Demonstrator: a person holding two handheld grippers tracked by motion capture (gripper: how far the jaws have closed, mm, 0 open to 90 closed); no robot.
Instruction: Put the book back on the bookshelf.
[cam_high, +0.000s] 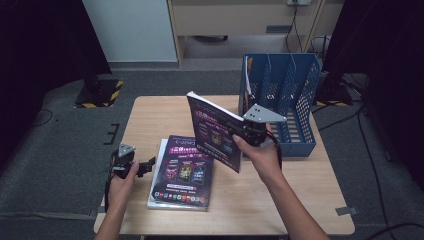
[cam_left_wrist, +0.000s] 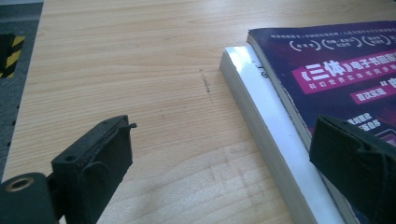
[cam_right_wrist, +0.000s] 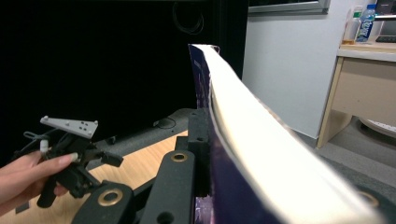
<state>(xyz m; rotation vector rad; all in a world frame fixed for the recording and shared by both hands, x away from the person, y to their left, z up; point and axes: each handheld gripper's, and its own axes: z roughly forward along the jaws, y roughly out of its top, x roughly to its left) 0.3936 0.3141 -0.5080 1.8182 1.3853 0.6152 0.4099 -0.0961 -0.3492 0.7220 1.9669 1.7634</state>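
Observation:
My right gripper (cam_high: 248, 132) is shut on a purple-covered book (cam_high: 215, 132), held upright and tilted above the table's middle, just left of the blue file rack (cam_high: 287, 100). In the right gripper view the book's pale page edge (cam_right_wrist: 243, 121) runs up from my right gripper (cam_right_wrist: 215, 140), its left jaw pressed on the cover. A matching purple book (cam_high: 182, 172) lies on a white book at the front left. My left gripper (cam_high: 147, 164) rests low beside that stack. In the left gripper view my left gripper (cam_left_wrist: 222, 135) stands open, and between its jaws are bare wood and the white book's edge (cam_left_wrist: 261, 107).
The wooden table (cam_high: 150, 115) has bare surface at its back left and front right. The blue rack stands at the back right corner, its slots upright. Dark carpet, cables and a yellow-black marked base (cam_high: 100, 95) surround the table. A desk (cam_right_wrist: 364, 84) stands beyond.

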